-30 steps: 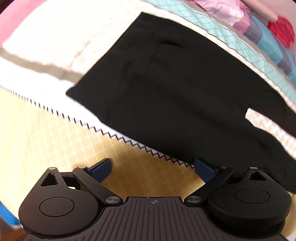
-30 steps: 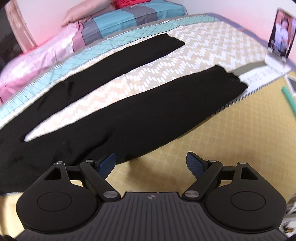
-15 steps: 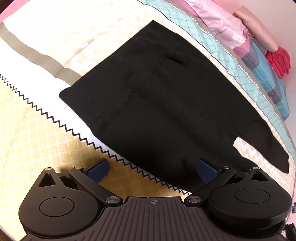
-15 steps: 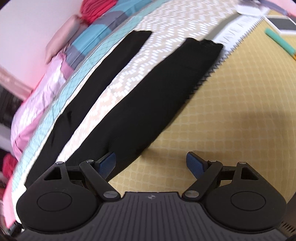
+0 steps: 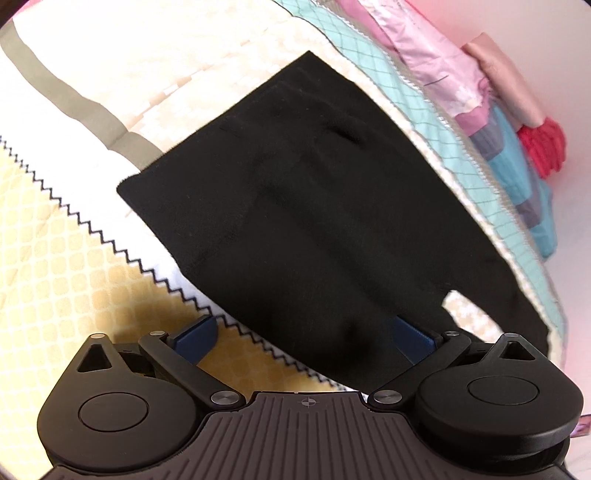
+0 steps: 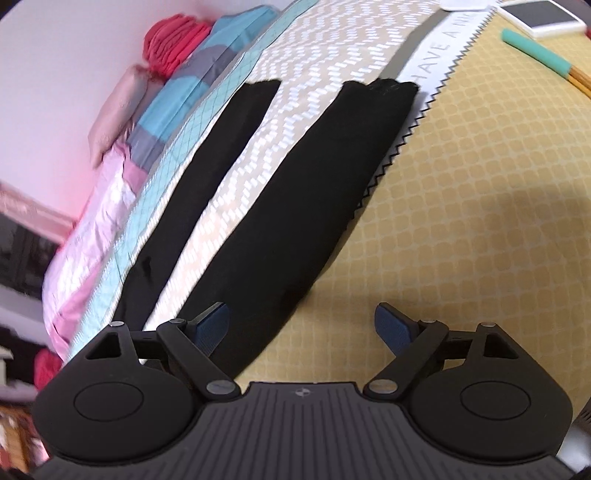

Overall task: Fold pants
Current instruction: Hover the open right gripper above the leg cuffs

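Black pants (image 5: 314, 221) lie flat on a patterned bedspread. The left wrist view shows the waist and seat; the two legs (image 6: 306, 206) stretch away in the right wrist view, spread apart. My left gripper (image 5: 306, 332) is open, low over the near edge of the pants' upper part; its right fingertip (image 5: 410, 332) is over the black cloth, the left one over the yellow cover. My right gripper (image 6: 303, 325) is open at the near leg's side edge, with the left fingertip (image 6: 212, 325) over the cloth.
A yellow quilted cover (image 6: 461, 221) with a zigzag border lies on the near side. Folded bedding and a red cloth (image 6: 173, 40) are stacked along the wall. A phone (image 6: 543, 18) and a teal-handled item (image 6: 539, 51) lie at the far right.
Both grippers have moved closer to the pants and tilted. The left gripper's right finger now overlaps the cloth. Both stay open.
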Demonstrator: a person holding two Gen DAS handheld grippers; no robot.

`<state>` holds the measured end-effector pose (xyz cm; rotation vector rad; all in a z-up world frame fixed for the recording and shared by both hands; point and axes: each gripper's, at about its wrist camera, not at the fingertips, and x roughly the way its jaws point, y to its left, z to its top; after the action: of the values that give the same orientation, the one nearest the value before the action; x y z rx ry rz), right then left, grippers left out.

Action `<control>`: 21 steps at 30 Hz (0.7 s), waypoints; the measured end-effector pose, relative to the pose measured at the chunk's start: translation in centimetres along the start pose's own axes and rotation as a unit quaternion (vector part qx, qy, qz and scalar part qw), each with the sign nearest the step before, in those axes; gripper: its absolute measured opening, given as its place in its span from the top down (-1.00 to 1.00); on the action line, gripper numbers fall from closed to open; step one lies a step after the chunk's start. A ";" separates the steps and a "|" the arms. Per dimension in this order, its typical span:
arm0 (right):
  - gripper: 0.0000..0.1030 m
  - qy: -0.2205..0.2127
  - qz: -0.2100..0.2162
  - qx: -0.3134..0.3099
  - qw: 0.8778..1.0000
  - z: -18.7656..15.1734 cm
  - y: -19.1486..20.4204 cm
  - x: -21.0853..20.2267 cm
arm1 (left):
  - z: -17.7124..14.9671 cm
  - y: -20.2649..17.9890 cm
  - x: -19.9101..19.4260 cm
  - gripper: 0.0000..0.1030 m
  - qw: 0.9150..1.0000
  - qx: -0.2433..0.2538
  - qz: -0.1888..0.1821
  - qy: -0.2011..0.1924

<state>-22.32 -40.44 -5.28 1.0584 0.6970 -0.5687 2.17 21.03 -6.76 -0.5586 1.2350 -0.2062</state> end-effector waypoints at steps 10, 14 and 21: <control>-0.72 0.000 0.029 0.008 1.000 0.3 0.1 1.2 | 0.4 -0.9 0.4 -1.00 1.000 0.013 0.019 -0.005; -0.72 -0.001 0.037 0.016 0.999 0.8 0.7 2.4 | 0.7 -1.7 1.2 -1.00 0.999 0.023 0.033 -0.010; -0.73 -0.009 0.050 0.027 0.998 1.0 0.3 2.9 | 0.8 -3.8 2.4 -1.00 0.994 0.064 0.090 -0.012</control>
<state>-19.99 -41.51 -6.97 1.1314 0.6121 -0.5123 4.26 16.99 -6.67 -0.3368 1.2325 -0.1258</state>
